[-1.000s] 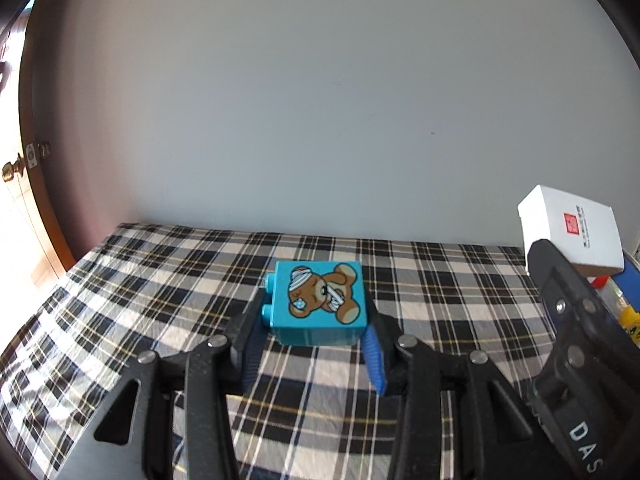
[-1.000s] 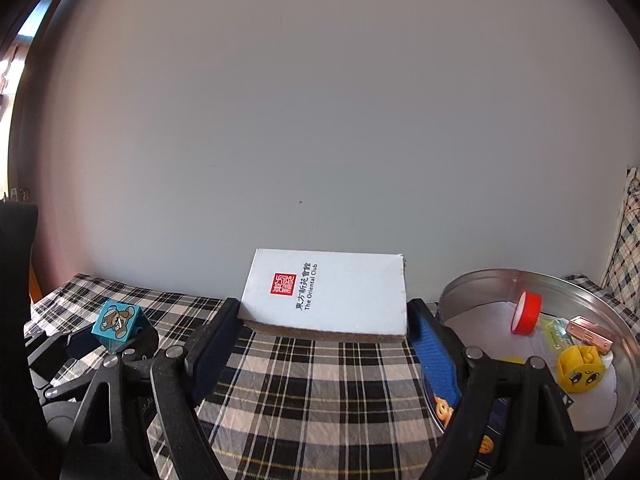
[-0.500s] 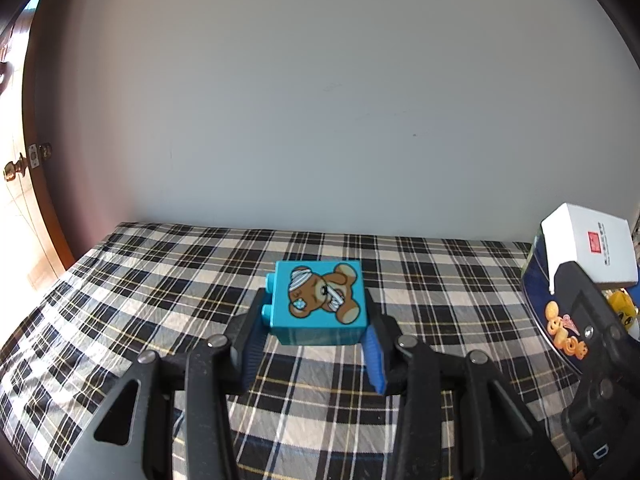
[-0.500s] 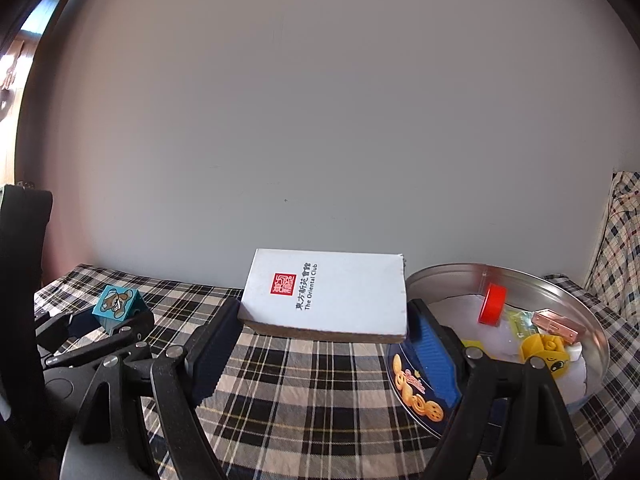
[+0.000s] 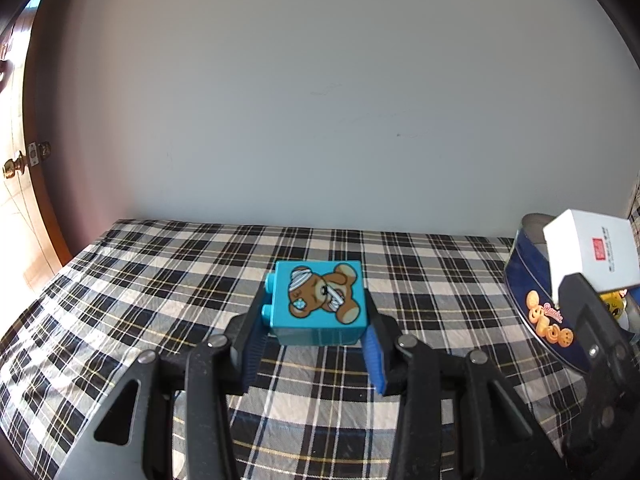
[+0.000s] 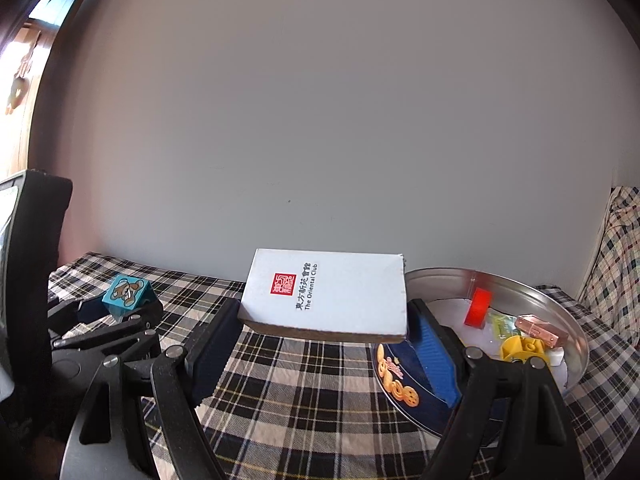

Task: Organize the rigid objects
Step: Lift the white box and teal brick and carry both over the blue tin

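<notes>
My left gripper (image 5: pixel 316 332) is shut on a teal toy block with a bandaged bear picture (image 5: pixel 320 302), held above the plaid cloth. It also shows in the right wrist view (image 6: pixel 126 294) at the left. My right gripper (image 6: pixel 324 330) is shut on a flat white box with a red seal (image 6: pixel 326 294), held level just left of a round cookie tin (image 6: pixel 540 300). In the left wrist view the white box (image 5: pixel 592 250) hangs over the tin (image 5: pixel 532 280) at the far right.
The tin holds a red cap (image 6: pixel 478 306), a yellow toy face (image 6: pixel 524 350), a copper-coloured piece (image 6: pixel 540 330) and a small green item. A plaid cloth (image 5: pixel 160 280) covers the table. A pale wall stands behind. A wooden door (image 5: pixel 24 168) is at the left.
Both grippers have moved right toward the tin with their loads. The tin has come into the left wrist view, and sits lower and nearer in the right wrist view.
</notes>
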The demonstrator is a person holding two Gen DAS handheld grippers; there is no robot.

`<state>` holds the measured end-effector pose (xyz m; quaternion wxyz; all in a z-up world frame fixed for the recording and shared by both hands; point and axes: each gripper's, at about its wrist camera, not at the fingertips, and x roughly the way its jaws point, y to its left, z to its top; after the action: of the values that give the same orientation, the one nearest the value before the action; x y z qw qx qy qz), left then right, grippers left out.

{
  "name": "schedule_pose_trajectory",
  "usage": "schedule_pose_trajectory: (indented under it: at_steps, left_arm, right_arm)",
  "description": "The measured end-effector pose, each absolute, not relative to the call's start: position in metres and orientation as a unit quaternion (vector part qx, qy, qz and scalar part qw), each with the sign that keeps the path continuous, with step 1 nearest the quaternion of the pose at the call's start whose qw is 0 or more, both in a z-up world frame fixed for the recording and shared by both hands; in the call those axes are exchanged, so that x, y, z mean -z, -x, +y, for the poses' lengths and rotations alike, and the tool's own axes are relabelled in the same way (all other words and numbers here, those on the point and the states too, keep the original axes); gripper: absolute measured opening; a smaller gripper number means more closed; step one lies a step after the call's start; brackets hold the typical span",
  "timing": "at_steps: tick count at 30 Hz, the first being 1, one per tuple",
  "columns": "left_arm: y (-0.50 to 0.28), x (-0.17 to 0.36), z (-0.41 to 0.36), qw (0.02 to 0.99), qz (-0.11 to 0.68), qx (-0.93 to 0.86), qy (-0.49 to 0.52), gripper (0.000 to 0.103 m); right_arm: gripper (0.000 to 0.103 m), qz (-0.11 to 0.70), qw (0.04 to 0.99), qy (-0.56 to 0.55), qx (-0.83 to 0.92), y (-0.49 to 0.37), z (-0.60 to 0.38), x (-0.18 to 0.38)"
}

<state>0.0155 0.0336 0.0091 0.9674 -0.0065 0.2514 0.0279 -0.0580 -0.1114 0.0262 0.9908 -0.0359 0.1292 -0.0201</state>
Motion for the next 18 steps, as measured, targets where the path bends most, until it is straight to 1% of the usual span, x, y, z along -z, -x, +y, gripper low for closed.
schedule_pose_trajectory:
  at_steps: [14, 18]
  left_arm:
    - [-0.009, -0.009, 0.023, 0.969, 0.245, -0.016, 0.005, 0.041]
    - [-0.009, -0.009, 0.024, 0.969, 0.247, -0.014, 0.012, 0.041]
  right_arm:
    - [0.084, 0.126, 0.991, 0.045, 0.017, 0.072, -0.125, -0.028]
    - [0.084, 0.113, 0.992, 0.060, 0.015, 0.080, -0.129, -0.030]
